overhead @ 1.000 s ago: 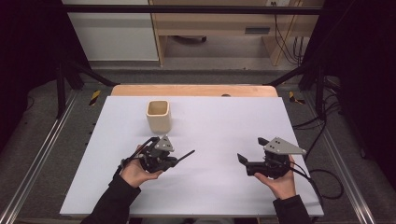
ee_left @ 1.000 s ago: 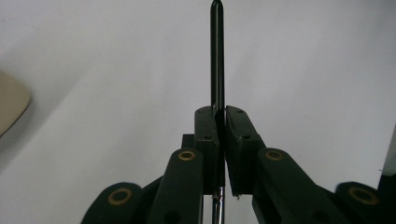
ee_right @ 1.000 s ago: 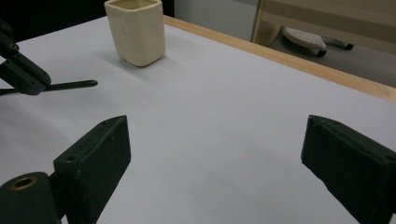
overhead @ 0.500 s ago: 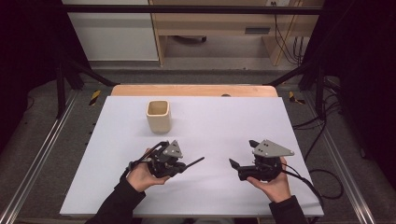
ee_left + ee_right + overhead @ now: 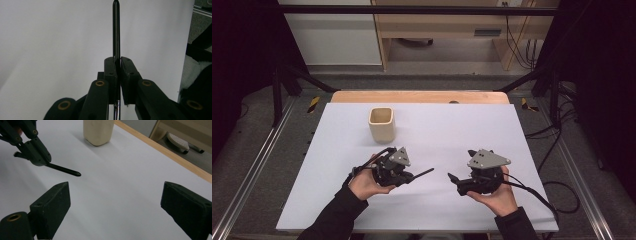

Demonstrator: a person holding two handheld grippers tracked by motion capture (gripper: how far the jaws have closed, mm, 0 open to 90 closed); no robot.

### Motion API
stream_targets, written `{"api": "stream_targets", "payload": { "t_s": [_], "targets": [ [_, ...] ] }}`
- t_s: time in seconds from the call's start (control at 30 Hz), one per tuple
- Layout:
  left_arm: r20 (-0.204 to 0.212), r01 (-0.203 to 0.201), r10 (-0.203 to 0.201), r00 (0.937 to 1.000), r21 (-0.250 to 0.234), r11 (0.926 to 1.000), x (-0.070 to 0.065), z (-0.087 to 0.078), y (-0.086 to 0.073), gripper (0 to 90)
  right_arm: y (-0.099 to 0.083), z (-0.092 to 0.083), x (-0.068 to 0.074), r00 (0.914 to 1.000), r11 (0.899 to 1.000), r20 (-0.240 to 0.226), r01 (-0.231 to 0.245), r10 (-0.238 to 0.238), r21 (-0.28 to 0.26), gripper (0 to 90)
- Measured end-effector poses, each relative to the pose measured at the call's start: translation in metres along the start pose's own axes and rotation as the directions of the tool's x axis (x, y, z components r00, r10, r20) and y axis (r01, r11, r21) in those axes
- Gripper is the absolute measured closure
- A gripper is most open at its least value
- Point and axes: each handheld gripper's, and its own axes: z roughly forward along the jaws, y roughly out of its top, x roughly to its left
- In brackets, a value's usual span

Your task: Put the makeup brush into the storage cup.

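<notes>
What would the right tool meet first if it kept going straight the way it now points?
Probably the black pen sticking out of the left tool. The right tool, jaws wide apart, points toward it across bare white table; depth is unclear, so it might pass just beside the tip.

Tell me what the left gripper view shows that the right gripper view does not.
Left gripper view alone: the left gripper from behind, its pads shut on the black pen, whose silver end pokes out below. Right gripper view alone: the right gripper with jaws wide apart, the beige cup, and the table's wooden edge. Both: the pen and the white tabletop.
</notes>
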Motion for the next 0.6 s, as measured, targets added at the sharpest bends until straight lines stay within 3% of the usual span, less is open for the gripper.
{"api": "stream_targets", "payload": {
  "t_s": [0.3, 0.6],
  "targets": [
    [0.012, -0.027, 0.027, 0.9996, 0.018, 0.9995, -0.001, 0.002, 0.007, 84.1, 0.017, 0.002, 0.011, 0.9955, 0.993, -0.021, 0.094, -0.093, 0.069, 10.0],
    [0.024, -0.030, 0.029, 0.9993, 0.033, 0.9990, 0.001, 0.004, 0.012, 84.1, 0.024, 0.007, 0.021, 0.9808, 0.971, -0.036, 0.195, -0.192, 0.136, 12.4]
  ]
}}
